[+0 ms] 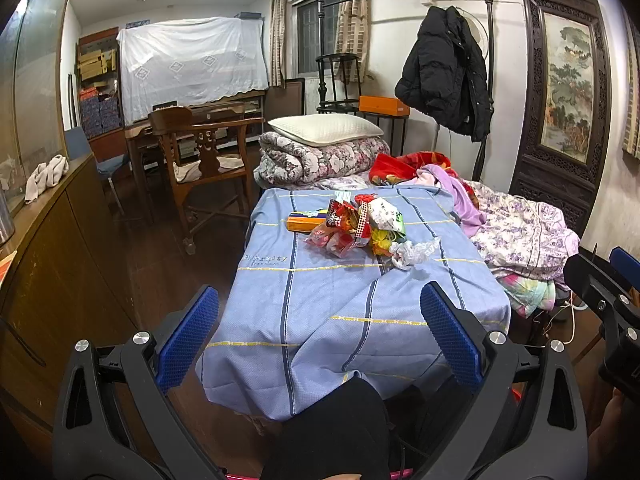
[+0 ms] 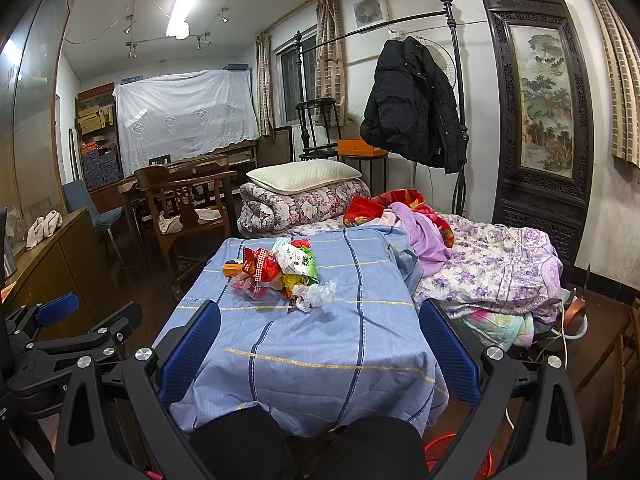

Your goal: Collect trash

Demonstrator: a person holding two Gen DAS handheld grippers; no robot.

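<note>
Item: trash heap (image 1: 356,226), a loose pile of crumpled wrappers on a table (image 1: 344,320) draped in a blue checked cloth; position, the far half of the table top, somewhat toward its left edge, well short of the far edge where folded bedding begins; contents, an orange box (image 1: 303,222) lying flat at the pile's left end with its long axis running across the table, left to right; red wrappers (image 2: 262,268) in the middle; a white and green packet (image 2: 298,258) on top; a crumpled clear plastic bag (image 2: 316,294) at the pile's near right side, the piece closest to the near edge; left gripper (image 1: 320,340), fingers spread wide, holding nothing, poised over the near edge with the heap straight ahead and well apart; right gripper (image 2: 320,344), fingers likewise wide and empty, also at the near edge, the heap ahead and a little to its left; the two grippers sit side by side, neither plainly nearer, though the clear plastic bag seems to favour the right gripper and the orange box the left; a red basket (image 2: 440,450) shows low on the floor below the near edge, right side, possibly the receptacle; judgement, the reach is forward across the bare near half of the cloth, nothing intervening.
</note>
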